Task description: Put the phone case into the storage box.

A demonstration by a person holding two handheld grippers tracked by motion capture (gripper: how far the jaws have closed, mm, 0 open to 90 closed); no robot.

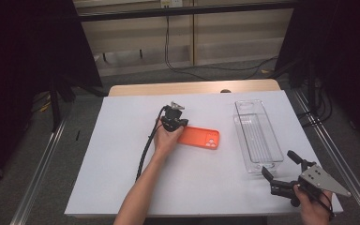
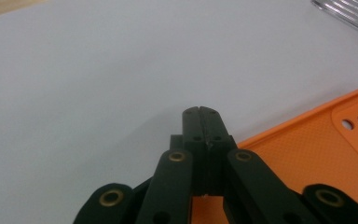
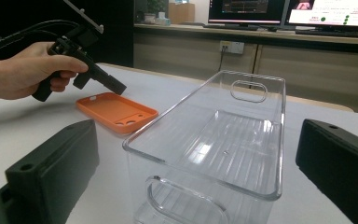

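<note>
An orange phone case [image 1: 200, 138] lies flat, inner side up, in the middle of the white table [image 1: 122, 154]. A hand holds my left gripper [image 1: 180, 123] just over the case's left end. Its jaws are shut with nothing between them, and the tips [image 2: 200, 113] point at bare table beside the case [image 2: 317, 149]. My right gripper [image 1: 281, 165] stands open at the near right corner, aimed along a clear plastic bin [image 1: 257, 136]. In the right gripper view the wide-apart jaws frame the bin [image 3: 242, 140], with the case [image 3: 116, 112] and the left gripper [image 3: 114, 85] beyond.
The clear bin is empty and lies lengthwise at the right of the table; its corner [image 2: 349, 10] shows in the left gripper view. A black cable [image 1: 145, 150] trails from the left gripper toward the front edge. Black stands and rails flank the table.
</note>
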